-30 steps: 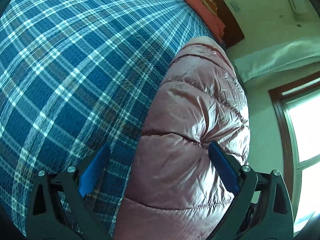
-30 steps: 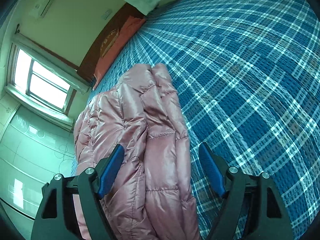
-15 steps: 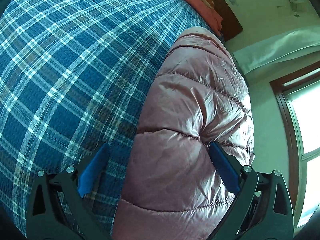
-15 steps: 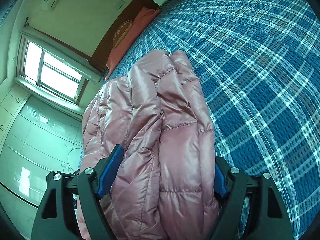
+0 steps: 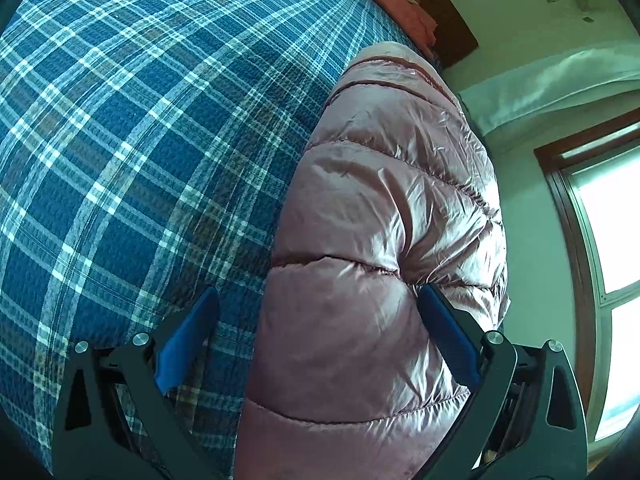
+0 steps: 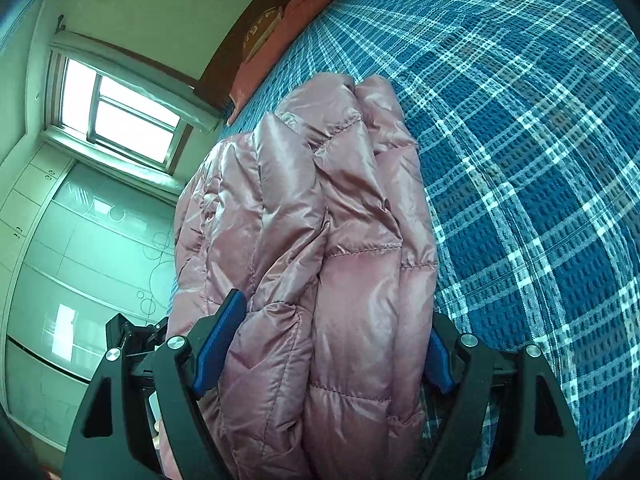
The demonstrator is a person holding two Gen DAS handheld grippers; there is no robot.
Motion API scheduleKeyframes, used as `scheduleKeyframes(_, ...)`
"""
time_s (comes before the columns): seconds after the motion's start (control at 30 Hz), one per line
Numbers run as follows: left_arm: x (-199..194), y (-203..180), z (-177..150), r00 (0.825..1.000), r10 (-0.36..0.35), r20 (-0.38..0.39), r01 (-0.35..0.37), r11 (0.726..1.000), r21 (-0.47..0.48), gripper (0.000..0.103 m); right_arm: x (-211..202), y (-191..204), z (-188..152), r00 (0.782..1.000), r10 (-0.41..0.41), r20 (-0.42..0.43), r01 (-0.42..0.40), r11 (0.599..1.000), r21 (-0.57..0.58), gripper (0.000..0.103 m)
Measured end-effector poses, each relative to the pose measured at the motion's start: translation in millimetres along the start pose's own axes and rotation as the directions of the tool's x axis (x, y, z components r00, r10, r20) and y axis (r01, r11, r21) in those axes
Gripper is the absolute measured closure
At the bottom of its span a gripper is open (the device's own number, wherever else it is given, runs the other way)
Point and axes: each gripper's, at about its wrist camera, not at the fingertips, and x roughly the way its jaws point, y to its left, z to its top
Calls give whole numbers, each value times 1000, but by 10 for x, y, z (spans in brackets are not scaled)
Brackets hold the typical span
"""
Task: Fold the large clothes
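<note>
The pink puffy jacket [image 6: 332, 248] is now seen much closer in the right wrist view than a moment ago. It fills the space between the two blue pads of the right gripper [image 6: 326, 344]. Before, only part of the jacket was between them. The right gripper has been pushed forward over the bunched end of the jacket. Its jaws are wide apart and the puffy cloth bulges up to both pads, but a squeeze is not seen, so it is taken to be open around the jacket.

In the left wrist view very little has changed. The left gripper [image 5: 320, 344] is open too. One pad is touching the side of the jacket [image 5: 384, 216] and the other pad is over the bed cover. Nothing is held.

This most likely means a grab is about to be made, so that the jacket can be lifted and folded over. The fold is not yet done.

The jacket is lying on the blue checked bed [image 5: 132, 128], along the edge nearest the window [image 6: 120, 116].

One jacket is counted. One bed is seen. Two grippers are in use, each with two blue pads. One window is seen. An orange-red cloth [image 6: 280, 36] is lying at the far end of the bed, by a dark headboard [image 6: 236, 44].
</note>
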Motion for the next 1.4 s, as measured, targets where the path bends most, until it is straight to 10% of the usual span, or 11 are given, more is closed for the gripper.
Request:
scheduleKeyframes(0.1,2,-15,-36,1000,-2,21,2,999,-34,11,16,67,-83,998,-42,49,43,999,-18,26)
scheduleKeyframes(0.13,58,-9,-47,997,-77,-13,76,995,-64,33,16,73,-102,996,-50,67,51,999,-10,28)
scheduleKeyframes(0.63,-50,4,-20,991,-134,-29,133,991,-29,59,-74,175,-344,991,71,116,-76,996,44,70)
scheduleKeyframes(1.07,-835,197,711,974,-161,159,157,987,36,61,590,1078,-75,967,234,104,-230,972,-51,73)
scheduleKeyframes(1.4,-566,908,1173,986,-70,152,79,996,-50,61,1431,1089,-108,978,209,13,-208,978,-8,73)
